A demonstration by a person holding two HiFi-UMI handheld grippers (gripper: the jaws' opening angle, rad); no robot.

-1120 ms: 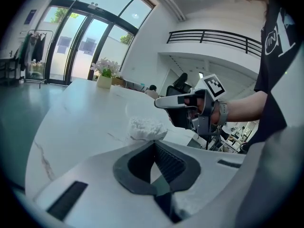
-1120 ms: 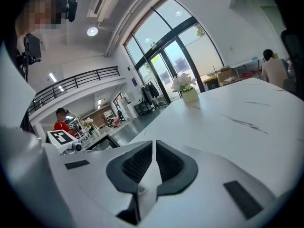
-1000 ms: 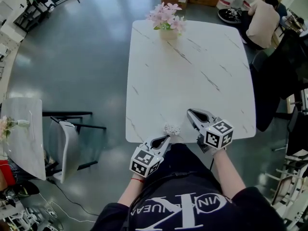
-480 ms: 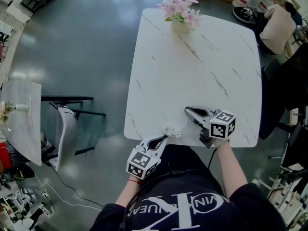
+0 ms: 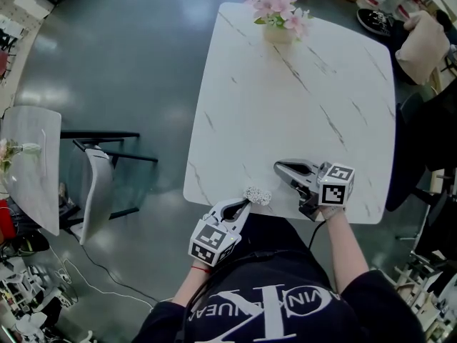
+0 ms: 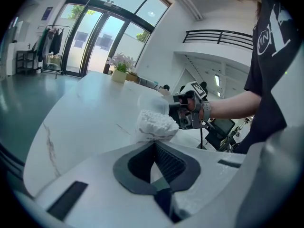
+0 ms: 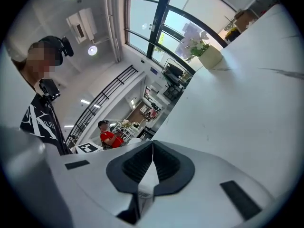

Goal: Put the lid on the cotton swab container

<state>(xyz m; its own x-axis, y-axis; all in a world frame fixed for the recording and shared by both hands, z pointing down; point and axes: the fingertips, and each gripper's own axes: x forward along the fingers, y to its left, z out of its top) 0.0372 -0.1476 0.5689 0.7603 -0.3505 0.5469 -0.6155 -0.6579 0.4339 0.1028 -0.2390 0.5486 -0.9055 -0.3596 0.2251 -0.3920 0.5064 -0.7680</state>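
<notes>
Levelness counts: right gripper [image 5: 278,167], seemingly pinching the lid [image 6: 153,102], should lower it toward seven o'clock onto the cotton swab container [image 5: 255,194] that left gripper [image 5: 247,204] clamps.

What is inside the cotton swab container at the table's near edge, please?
White cotton swab tips fill the open cotton swab container to its mouth. Their stems and the container's bottom are hidden beneath the packed tips.

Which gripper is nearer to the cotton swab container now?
Left. The left gripper has its jaws right at the cotton swab container, on its near side; the right gripper lies apart, to its right.
</notes>
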